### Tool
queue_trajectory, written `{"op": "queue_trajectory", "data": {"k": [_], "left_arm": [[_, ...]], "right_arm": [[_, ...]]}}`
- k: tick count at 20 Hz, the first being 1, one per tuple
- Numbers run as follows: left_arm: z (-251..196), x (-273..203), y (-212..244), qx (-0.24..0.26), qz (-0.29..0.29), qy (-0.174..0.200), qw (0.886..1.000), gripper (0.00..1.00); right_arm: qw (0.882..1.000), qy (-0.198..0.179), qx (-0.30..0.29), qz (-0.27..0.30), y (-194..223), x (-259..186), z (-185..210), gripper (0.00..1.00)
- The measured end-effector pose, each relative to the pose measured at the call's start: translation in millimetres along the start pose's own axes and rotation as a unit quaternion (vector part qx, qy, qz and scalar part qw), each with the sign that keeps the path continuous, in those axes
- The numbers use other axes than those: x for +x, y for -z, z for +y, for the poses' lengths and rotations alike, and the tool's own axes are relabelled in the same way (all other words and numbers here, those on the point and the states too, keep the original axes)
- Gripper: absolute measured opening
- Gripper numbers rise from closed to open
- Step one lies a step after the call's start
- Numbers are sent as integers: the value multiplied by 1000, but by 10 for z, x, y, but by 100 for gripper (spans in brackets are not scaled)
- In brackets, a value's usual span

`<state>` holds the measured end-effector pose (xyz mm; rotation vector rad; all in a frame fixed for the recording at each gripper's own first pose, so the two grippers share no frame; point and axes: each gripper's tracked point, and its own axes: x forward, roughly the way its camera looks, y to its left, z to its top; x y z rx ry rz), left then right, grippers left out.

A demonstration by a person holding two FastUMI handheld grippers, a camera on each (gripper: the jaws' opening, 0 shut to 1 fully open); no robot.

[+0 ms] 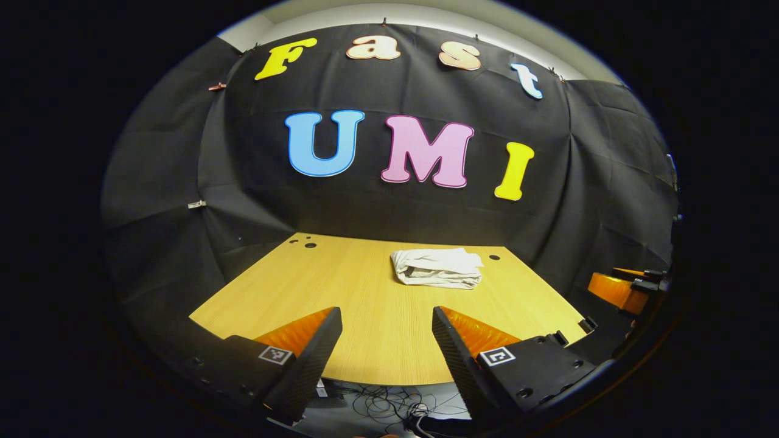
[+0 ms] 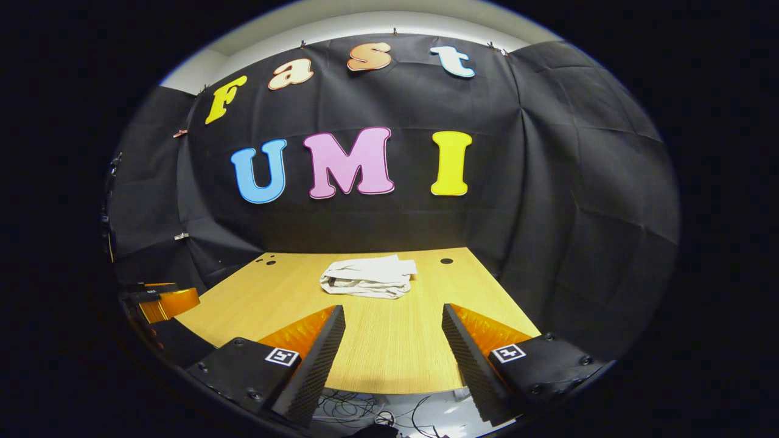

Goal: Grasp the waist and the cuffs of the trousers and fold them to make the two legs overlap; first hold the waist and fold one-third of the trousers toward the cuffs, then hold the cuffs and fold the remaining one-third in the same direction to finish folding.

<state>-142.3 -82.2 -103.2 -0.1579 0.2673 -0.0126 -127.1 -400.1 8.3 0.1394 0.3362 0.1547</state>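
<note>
White trousers, folded into a compact bundle, lie toward the far edge of the wooden table, well apart from my left gripper and right gripper, both spread wide and empty.

A light wood-grain desk filled the lower middle of the left gripper view, its near edge curved. Small dark round holes sat at its far corner toward 10 o'clock, and another hole lay toward 2 o'clock. In the right gripper view the same desk showed holes at 10 o'clock and one hole at 1 o'clock. Black cloth hung behind as the booth's wall, creased and clipped along its top edge, with a pale wall above it. Below the desk's near edge, at 6 o'clock, loose dark cables lay tangled on a pale floor.
</note>
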Motion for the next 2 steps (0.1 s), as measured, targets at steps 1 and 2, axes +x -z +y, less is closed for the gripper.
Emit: {"op": "queue_trajectory", "data": {"k": [1,2], "left_arm": [[46,-14,22,-1,2,-2,1000,96],[74,-20,54,-1,5,-4,1000,96]], "right_arm": [[1000,0,-2,-1,0,-7,13,99],[1000,1,-4,-2,-4,-16,15,98]]}}
